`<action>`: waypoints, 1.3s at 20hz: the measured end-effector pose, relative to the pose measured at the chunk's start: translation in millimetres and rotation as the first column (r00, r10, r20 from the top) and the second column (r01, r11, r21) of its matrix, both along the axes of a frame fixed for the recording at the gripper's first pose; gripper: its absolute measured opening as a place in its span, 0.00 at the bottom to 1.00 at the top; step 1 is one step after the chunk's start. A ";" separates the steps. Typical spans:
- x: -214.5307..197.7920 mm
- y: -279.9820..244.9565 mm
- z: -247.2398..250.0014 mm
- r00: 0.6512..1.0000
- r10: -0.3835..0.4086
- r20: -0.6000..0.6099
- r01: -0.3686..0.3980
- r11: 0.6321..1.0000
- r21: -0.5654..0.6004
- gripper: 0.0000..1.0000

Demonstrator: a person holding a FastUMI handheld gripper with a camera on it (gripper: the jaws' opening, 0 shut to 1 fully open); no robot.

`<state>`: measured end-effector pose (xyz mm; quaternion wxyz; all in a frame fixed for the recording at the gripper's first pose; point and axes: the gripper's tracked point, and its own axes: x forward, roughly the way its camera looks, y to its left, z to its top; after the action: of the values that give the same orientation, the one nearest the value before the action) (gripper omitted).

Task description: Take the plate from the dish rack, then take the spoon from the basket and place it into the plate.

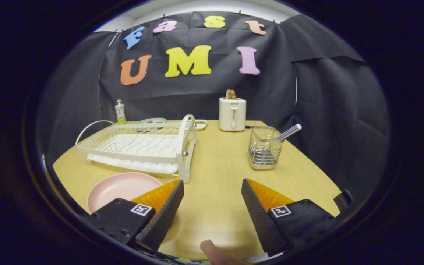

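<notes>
beside the wire rack (138, 145), round matte plate (122, 188) – tool (212, 198) agape

One pink plate (123, 187), one white dish rack (138, 147), one wire basket (265, 152) holding one spoon (288, 132), one toaster (232, 113) and one small bottle (120, 112) on one wooden table (215, 176); one gripper (212, 195), fingers apart on nothing.

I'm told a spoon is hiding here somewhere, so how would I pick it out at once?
Start at the white toaster at the table's far edge, then come forward and right to the wire basket, well beyond the open gripper. The spoon leans out of it, alone inside, with a checked handle.
</notes>
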<state>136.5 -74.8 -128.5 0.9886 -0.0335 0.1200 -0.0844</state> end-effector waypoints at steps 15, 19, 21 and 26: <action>54.4 -142.7 69.5 0.955 -0.092 0.281 0.077 0.995 0.065 0.86; 81.6 -165.1 74.5 0.958 -0.143 0.248 0.126 0.988 0.084 0.64; 85.3 -165.4 79.8 0.955 -0.146 0.260 0.119 0.986 0.116 0.46; 90.0 -148.5 82.4 0.962 -0.085 0.261 0.055 0.991 0.118 0.23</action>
<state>226.5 -223.3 -46.0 0.9925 0.0368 -0.0077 -0.1162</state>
